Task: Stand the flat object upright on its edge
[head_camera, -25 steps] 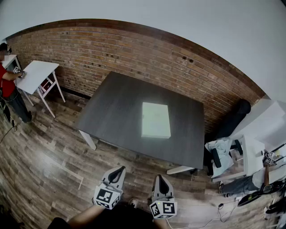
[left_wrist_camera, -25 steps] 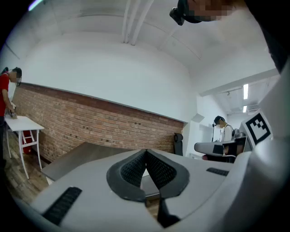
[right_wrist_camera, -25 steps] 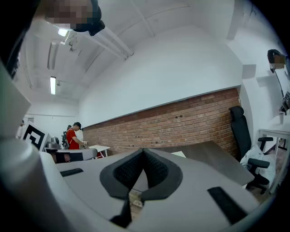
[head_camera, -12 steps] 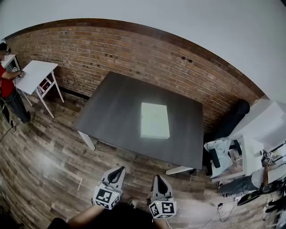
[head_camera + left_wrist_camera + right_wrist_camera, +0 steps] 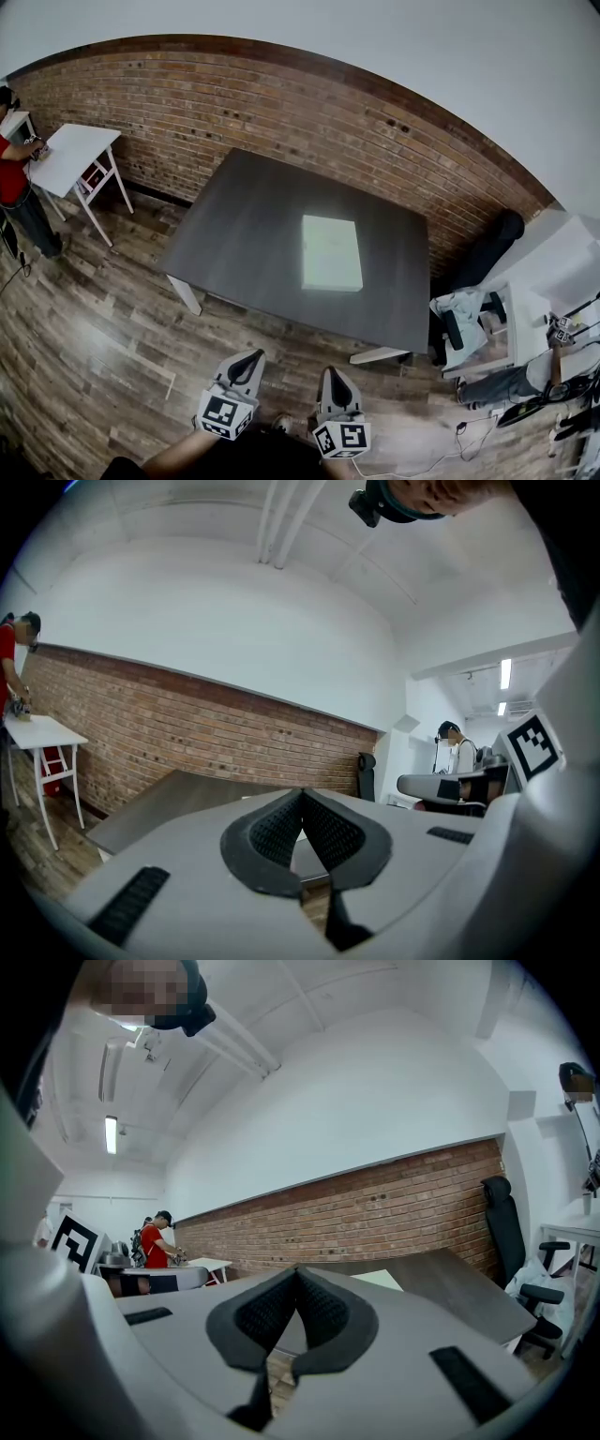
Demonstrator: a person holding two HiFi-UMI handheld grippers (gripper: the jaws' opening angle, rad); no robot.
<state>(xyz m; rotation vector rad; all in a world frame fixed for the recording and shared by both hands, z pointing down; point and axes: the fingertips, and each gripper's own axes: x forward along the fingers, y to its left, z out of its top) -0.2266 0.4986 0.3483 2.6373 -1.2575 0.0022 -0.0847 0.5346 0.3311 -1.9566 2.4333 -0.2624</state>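
Observation:
A flat pale green-white rectangular object (image 5: 331, 253) lies face down on the dark grey table (image 5: 244, 234), right of its middle. Both grippers hang over the wooden floor, well short of the table's near edge. My left gripper (image 5: 251, 356) is shut and empty, pointing level at the table. My right gripper (image 5: 335, 373) is shut too, with nothing between its pads. In the right gripper view a pale corner of the flat object (image 5: 382, 1280) shows just past the jaws. The left gripper view shows the table (image 5: 159, 803) ahead, its pads (image 5: 281, 832) pressed together.
A brick wall (image 5: 281, 122) runs behind the table. A white folding table (image 5: 70, 157) with a person in red (image 5: 14, 187) stands at the far left. A black office chair (image 5: 492, 246), white desks and cables crowd the right side. Wood plank floor (image 5: 84, 347) lies between me and the table.
The view has shifted slightly, the table and flat object sitting a little further right in frame. Both grippers keep their place in the view and stay shut.

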